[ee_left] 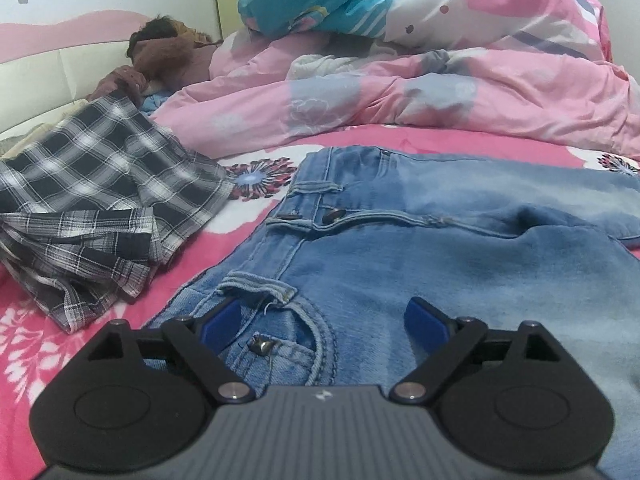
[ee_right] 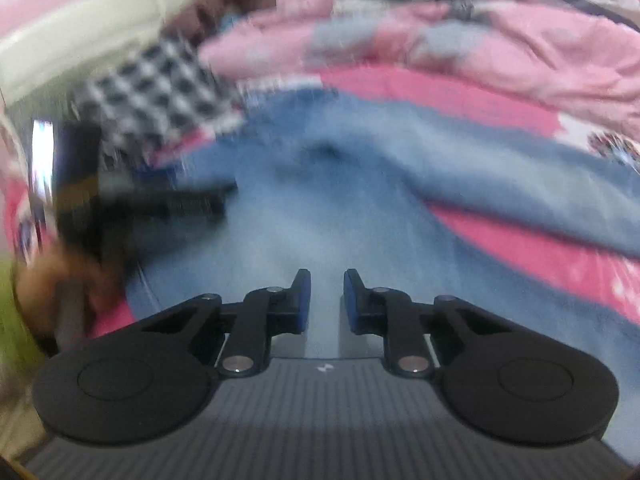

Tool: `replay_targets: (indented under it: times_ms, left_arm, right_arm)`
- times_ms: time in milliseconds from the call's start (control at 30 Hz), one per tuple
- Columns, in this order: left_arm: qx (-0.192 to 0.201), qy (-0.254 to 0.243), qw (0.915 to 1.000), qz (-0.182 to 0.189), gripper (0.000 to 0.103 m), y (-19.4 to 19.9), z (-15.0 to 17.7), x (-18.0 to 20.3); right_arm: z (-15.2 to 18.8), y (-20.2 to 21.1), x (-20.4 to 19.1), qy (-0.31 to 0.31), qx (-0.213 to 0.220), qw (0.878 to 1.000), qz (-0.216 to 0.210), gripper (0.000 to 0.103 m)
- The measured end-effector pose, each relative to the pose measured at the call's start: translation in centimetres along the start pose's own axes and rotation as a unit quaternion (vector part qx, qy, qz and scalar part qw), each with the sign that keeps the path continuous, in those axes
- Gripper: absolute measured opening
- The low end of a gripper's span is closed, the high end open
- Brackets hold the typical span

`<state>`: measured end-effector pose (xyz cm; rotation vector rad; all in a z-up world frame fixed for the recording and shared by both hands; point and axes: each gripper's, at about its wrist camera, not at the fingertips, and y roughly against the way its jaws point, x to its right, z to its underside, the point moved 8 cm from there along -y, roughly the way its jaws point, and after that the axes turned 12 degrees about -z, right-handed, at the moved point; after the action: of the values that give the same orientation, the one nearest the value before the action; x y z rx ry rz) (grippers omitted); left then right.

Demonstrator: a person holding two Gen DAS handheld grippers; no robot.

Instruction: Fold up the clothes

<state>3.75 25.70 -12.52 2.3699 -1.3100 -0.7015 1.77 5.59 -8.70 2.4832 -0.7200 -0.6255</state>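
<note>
Bed sheet (ee_left: 256, 236) pink, jeans (ee_left: 400, 248) flat under both tools. Left gripper (ee_left: 324, 320) jaws wide apart over waistband; right gripper (ee_right: 327, 296) nearly together, nothing pinched (blurry). Bite both denim layers before lifting.

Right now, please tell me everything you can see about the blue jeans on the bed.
The jeans are light blue, faded denim with stitched seams, belt loops, metal rivets and a curved front pocket. They lie spread, a little wrinkled, on the pink flowered bedsheet, waistband toward the left. A checked shirt lies crumpled to their left, apart from them. The left gripper is just over the pocket area with jaws wide apart, gripping nothing. In the blurred right wrist view, the jeans fill the middle.
</note>
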Motion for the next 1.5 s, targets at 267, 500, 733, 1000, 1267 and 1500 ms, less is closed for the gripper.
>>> replay_targets:
  times_ms: [267, 500, 733, 1000, 1267, 1500]
  left_arm:
    - [-0.002, 0.005, 1.0000, 0.004, 0.093, 0.0, 0.0, 0.0]
    - [0.001, 0.003, 1.0000, 0.001, 0.093, -0.1, 0.0, 0.1]
    - [0.002, 0.003, 1.0000, -0.002, 0.093, -0.1, 0.0, 0.1]
    - [0.003, 0.004, 1.0000, -0.004, 0.094, -0.1, 0.0, 0.1]
    - [0.005, 0.001, 1.0000, -0.008, 0.094, 0.0, 0.1, 0.1]
    - [0.004, 0.003, 1.0000, -0.006, 0.094, 0.0, 0.1, 0.1]
  right_arm:
    - [3.6, -2.2, -3.0, 0.017, -0.012, 0.999, -0.038, 0.017]
    - [4.6, 4.7, -1.6, 0.002, 0.016, 1.000, 0.011, 0.019]
    - [9.6, 8.3, -0.9, 0.025, -0.017, 0.998, 0.046, 0.019]
    - [9.5, 11.5, 5.4, -0.012, 0.004, 0.993, 0.119, 0.020]
    - [11.8, 17.1, 5.4, -0.047, 0.001, 0.989, 0.137, 0.020]
    - [11.6, 16.8, 12.2, -0.062, 0.015, 0.980, 0.187, 0.020]
